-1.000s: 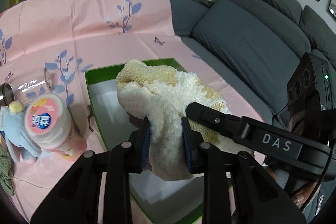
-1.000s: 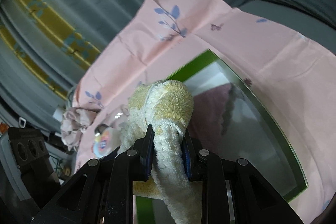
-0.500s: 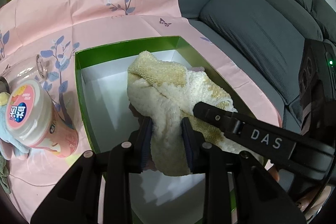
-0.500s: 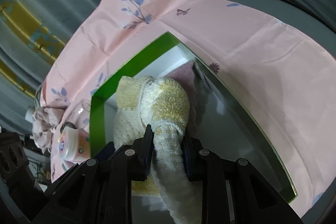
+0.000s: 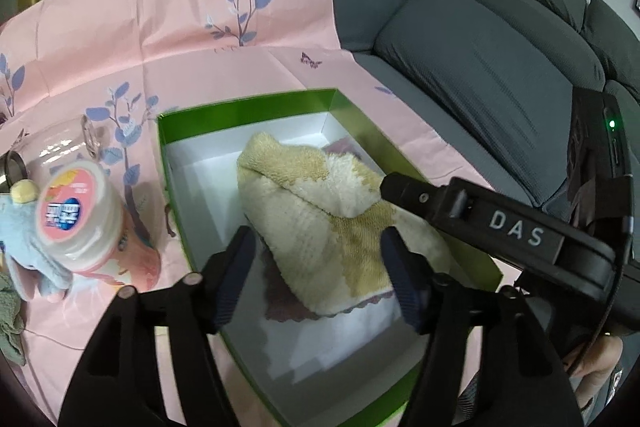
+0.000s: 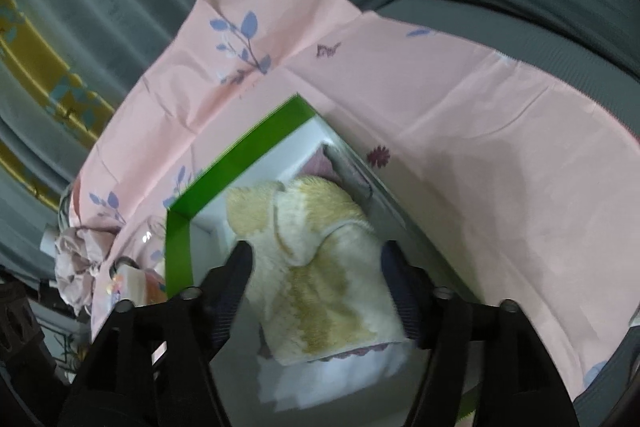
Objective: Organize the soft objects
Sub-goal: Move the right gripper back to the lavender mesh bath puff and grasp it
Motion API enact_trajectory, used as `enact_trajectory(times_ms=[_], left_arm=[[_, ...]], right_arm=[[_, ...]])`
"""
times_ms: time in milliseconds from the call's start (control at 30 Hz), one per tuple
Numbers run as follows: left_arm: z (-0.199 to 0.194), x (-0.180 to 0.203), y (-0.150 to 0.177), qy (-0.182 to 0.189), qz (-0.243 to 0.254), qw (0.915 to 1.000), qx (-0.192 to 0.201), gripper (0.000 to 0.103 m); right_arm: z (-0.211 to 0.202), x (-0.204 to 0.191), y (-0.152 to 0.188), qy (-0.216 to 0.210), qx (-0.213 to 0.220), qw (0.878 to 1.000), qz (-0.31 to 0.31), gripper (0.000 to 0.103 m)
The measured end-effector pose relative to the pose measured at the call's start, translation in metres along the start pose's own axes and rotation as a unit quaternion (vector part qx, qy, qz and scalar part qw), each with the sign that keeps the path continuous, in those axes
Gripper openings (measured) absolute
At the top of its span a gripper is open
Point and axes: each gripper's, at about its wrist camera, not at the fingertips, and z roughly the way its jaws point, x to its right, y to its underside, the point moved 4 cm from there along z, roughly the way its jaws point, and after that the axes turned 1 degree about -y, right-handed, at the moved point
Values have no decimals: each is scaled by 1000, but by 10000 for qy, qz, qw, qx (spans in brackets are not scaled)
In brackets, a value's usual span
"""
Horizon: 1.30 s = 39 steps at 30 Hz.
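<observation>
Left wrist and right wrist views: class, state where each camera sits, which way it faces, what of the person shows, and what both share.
Left wrist: on the left gripper, facing down into the green box; its open jaws, the right gripper's body and a fingertip show.
Right wrist: on the right gripper, facing down into the box; open jaws only.
Shared: cream towel, box, pink cloth, sofa.
</observation>
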Motion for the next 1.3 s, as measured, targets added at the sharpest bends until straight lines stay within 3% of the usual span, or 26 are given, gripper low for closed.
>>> enact_trajectory(times_ms=[233,733,933,967,1000,1300], left_arm=[[-36,-8,-2,5,-18,9994,340,88],[-119,-67,16,-578,-395,9935,894,89],[-141,-96,30,-903,-566,9896,964,90],[-144,-101,33,-948,-601,9890,964,92],[-147,-107,36,-1004,-664,9880,965,102],[-177,-159,63,-1515,-1065,9765,1100,102]], right_arm=[[-17,-18,-1,-73,271,9992,-274,86],[-54,-89,13,-613,711,9892,-1122,88],[-55,-136,32,-996,660,9793,-1633,94],[-55,-144,35,-1085,633,9773,-1708,94],[-54,-152,39,-1177,590,9750,-1788,94],[-44,-215,84,-1546,224,9541,-2554,94]])
